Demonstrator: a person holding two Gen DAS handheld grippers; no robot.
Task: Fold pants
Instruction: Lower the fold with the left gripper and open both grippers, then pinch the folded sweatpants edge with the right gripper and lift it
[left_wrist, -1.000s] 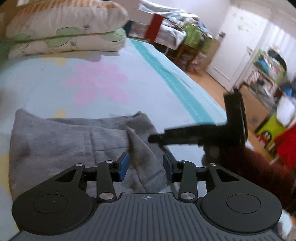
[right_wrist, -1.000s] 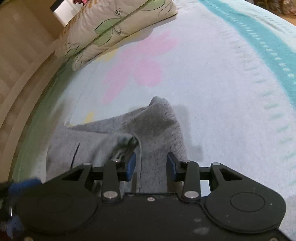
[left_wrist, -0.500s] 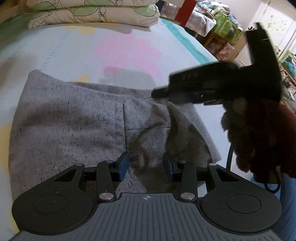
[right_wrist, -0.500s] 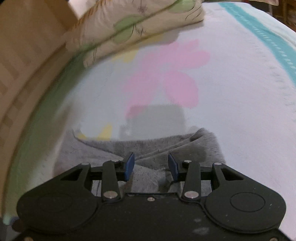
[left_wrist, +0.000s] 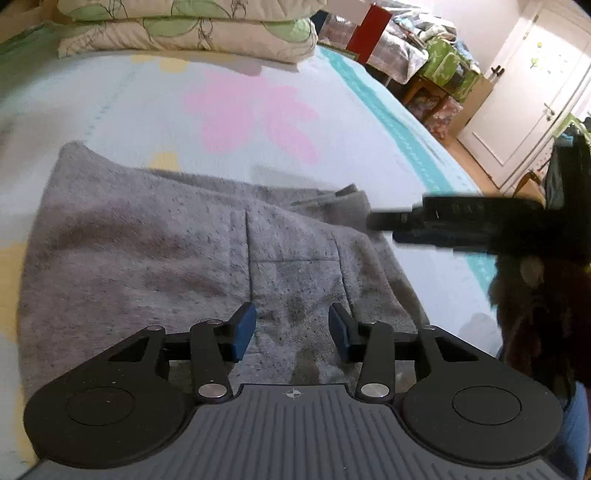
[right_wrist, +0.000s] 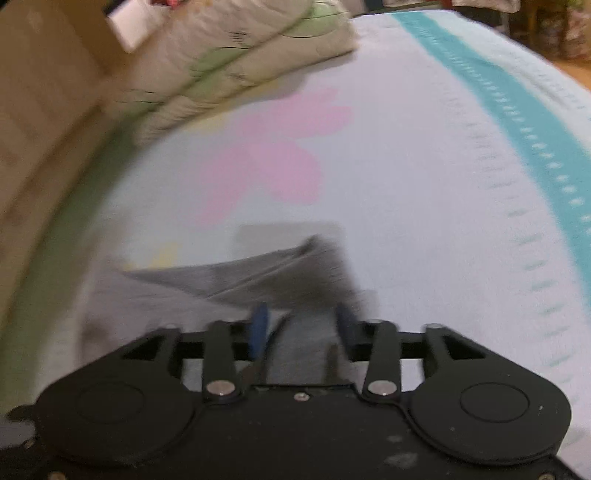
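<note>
The grey pants (left_wrist: 177, 254) lie folded into a thick, squarish bundle on the bed (left_wrist: 110, 110), towards its near edge, well short of the pillows (left_wrist: 184, 29) stacked at the far end. The bundle's longer side seems to run across the bed, parallel to the near edge, with a rounded fold at its left end and looser layers at its right end, where one corner (left_wrist: 347, 192) sticks up off the cover.

The left gripper (left_wrist: 291, 328) hangs just above the cloth, its jaws partly apart and easing wider, gripping nothing. The right gripper (right_wrist: 301, 328) is also spreading its jaws; cloth shows between them, but the right wrist view is too blurred to say whether the pads (right_wrist: 258, 328) touch it. In the left wrist view its tips sit beside that raised corner, apparently clear of it.

The worry, I'd say, is that right end. The layers there look slack, so the raised corner could spring back and let the fold open. A finger dragging on the soft knit as it lifts away could pull the top layer askew. Pressing down on one side alone might skew the bundle on the smooth cover.
</note>
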